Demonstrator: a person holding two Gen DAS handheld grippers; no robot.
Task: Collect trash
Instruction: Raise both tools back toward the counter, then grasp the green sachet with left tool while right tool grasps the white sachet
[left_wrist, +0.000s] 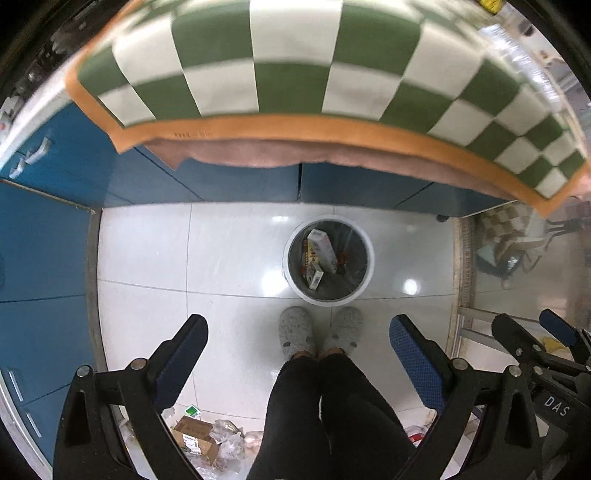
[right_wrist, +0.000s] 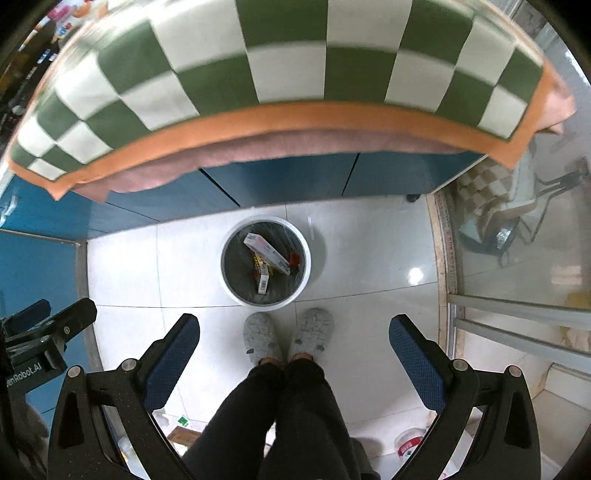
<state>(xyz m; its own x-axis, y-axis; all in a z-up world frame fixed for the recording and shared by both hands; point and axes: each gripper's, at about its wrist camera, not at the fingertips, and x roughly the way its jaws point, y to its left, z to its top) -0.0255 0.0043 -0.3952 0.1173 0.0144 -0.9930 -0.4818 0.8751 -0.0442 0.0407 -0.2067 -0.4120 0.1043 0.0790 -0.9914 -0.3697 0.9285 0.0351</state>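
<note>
— Two grippers, what state?
— The left gripper (left_wrist: 299, 354) and the right gripper (right_wrist: 294, 350) both hang spread wide with nothing between the pads, pointing down at the floor (left_wrist: 229, 258).
— And the trash?
— Boxes (left_wrist: 320, 254) lie inside the white bin (left_wrist: 295, 284), just beyond the person's grey slippers (left_wrist: 297, 334). More litter (left_wrist: 207, 437) sits near the legs (left_wrist: 328, 417), lower left. Checked cloth (left_wrist: 295, 55) lies at the far side.

Both wrist views high, facing down; share bin (left_wrist: 328, 258).

White bin (right_wrist: 304, 240) mid-frame with boxes (right_wrist: 266, 248) inside, open right gripper (right_wrist: 294, 338) below, grey slippers (right_wrist: 288, 338) between its fingers, checked cloth (right_wrist: 280, 66) along top.
</note>
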